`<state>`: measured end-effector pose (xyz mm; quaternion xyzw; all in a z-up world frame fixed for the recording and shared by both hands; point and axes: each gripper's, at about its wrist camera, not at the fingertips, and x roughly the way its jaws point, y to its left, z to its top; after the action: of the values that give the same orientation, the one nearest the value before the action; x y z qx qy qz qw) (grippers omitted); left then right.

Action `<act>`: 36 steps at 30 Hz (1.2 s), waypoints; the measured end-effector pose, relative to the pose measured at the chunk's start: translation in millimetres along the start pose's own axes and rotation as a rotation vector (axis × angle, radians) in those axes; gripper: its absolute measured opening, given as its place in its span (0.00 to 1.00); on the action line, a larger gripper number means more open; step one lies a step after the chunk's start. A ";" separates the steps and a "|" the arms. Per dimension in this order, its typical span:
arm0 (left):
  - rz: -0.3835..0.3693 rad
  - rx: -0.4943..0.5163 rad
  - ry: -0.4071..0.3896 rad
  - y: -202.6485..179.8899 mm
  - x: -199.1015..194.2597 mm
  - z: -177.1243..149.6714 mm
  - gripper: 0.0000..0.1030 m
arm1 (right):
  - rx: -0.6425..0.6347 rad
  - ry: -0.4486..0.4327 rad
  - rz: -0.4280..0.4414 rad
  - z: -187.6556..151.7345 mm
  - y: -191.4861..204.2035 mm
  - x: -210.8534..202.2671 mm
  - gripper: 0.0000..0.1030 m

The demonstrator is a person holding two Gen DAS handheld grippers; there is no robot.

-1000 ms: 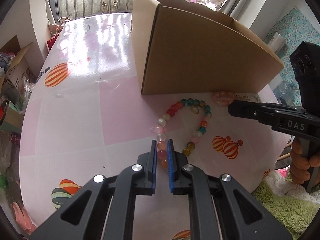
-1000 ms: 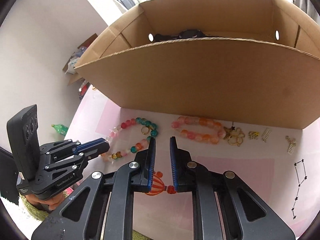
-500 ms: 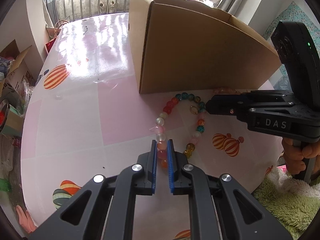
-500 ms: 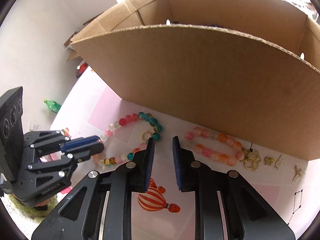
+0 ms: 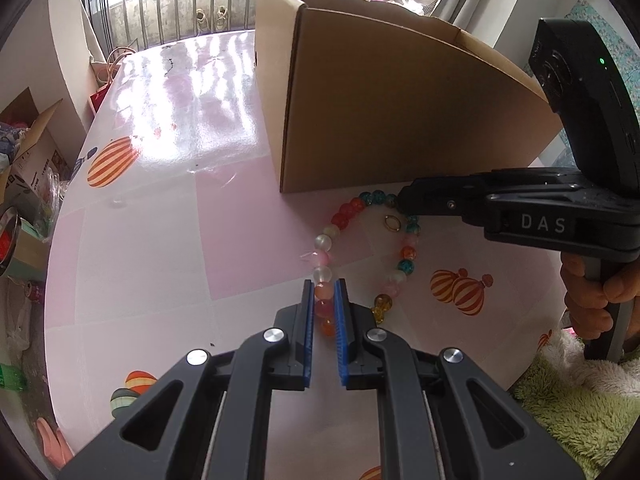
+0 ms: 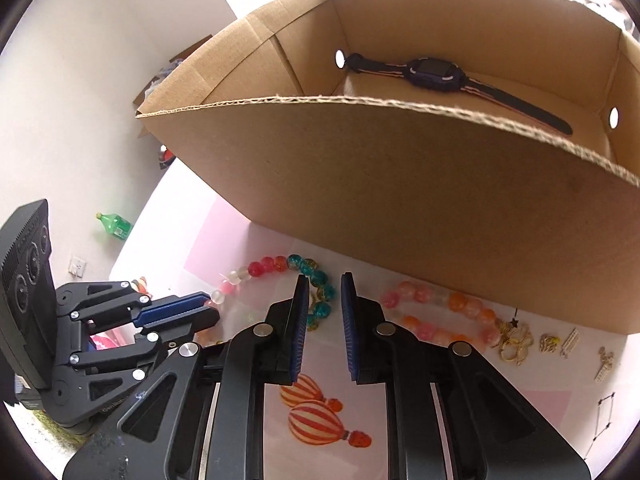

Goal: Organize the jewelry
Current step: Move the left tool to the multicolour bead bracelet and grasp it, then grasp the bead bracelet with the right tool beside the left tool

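A multicolour bead bracelet (image 5: 340, 220) lies on the table in front of the cardboard box (image 5: 392, 120). My left gripper (image 5: 324, 292) is shut on its near beads, down at the table. My right gripper (image 6: 325, 292) is open and empty, its tips over the bracelet's far side (image 6: 296, 264) near the box wall; it also shows in the left wrist view (image 5: 404, 202). A pink-orange bead bracelet (image 6: 436, 316) lies to the right. A dark watch (image 6: 432, 74) lies inside the box (image 6: 400, 184).
Small gold earrings and charms (image 6: 516, 340) and a thin chain (image 6: 604, 420) lie on the table right of the bracelets. The table (image 5: 160, 200) has a pink balloon-print cloth. A green fluffy rug (image 5: 568, 408) is past its right edge.
My right gripper has moved left along the box front to the multicolour bracelet, and its view has risen to show the watch in the box. My left gripper stays shut on the beads.
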<state>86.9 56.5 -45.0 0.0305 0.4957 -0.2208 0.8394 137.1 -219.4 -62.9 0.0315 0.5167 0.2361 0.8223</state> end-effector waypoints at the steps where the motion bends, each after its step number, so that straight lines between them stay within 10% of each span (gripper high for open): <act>1: -0.003 0.004 0.004 0.0 0.3 0.8 0.09 | 0.008 0.009 0.002 -1.9 1.3 4.0 0.13; 36: -0.049 0.034 -0.028 -10.9 -12.2 5.6 0.09 | -0.020 0.038 -0.002 -32.7 7.6 -54.4 0.07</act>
<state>82.1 49.4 -30.0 0.0295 0.4805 -0.2500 0.8401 86.8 -241.9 -30.4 0.0182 0.5299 0.2408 0.8130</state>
